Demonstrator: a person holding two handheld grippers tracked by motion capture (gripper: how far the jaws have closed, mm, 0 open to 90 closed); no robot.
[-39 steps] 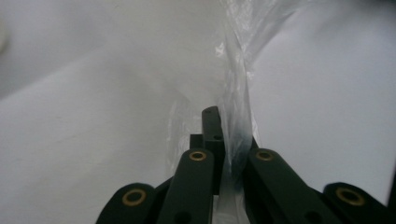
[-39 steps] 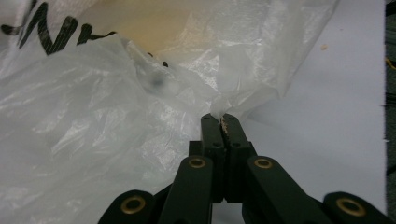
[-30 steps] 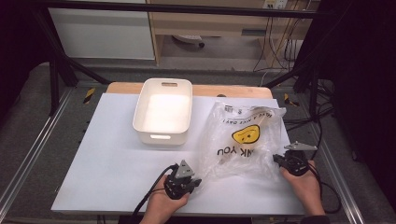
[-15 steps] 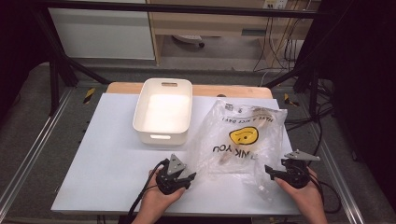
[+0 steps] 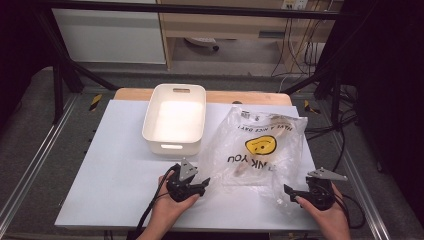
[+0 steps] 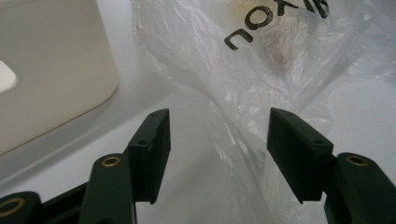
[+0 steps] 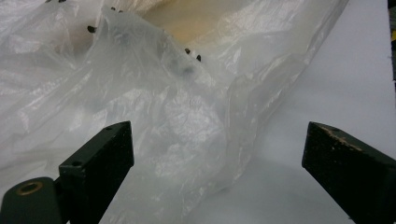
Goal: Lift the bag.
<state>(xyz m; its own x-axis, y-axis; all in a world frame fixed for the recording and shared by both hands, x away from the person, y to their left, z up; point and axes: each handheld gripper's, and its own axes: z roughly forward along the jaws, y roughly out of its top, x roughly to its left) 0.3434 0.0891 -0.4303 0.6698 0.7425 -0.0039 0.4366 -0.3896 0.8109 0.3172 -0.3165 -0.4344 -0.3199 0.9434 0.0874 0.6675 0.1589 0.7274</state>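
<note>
**Plastic bag released on worktop, both grippers apart**

Writing: the clear plastic bag (image 5: 260, 147) carries a yellow smiley face and black print, upside down in the high view. Legible parts: "…NK YOU" below the face, "HAVE A NICE DAY" arcing above it. The left gripper view catches only a few of these letters.

Bag: thin, crinkled, translucent, lying flat on the white worktop (image 5: 110, 165), just right of the white bin (image 5: 175, 120). A small pale item shows through the film near its middle; identity unclear.

Left gripper (image 5: 200, 184): jaws apart, just been opening; the bag's near-left edge lies loosely between them, pads not pressing it.

Right gripper (image 5: 290, 192): jaws wide apart, just been opening; crumpled film sits by its left jaw, unclamped.

The right gripper view shows folds and dark specks on the film, unresolved from above.
</note>
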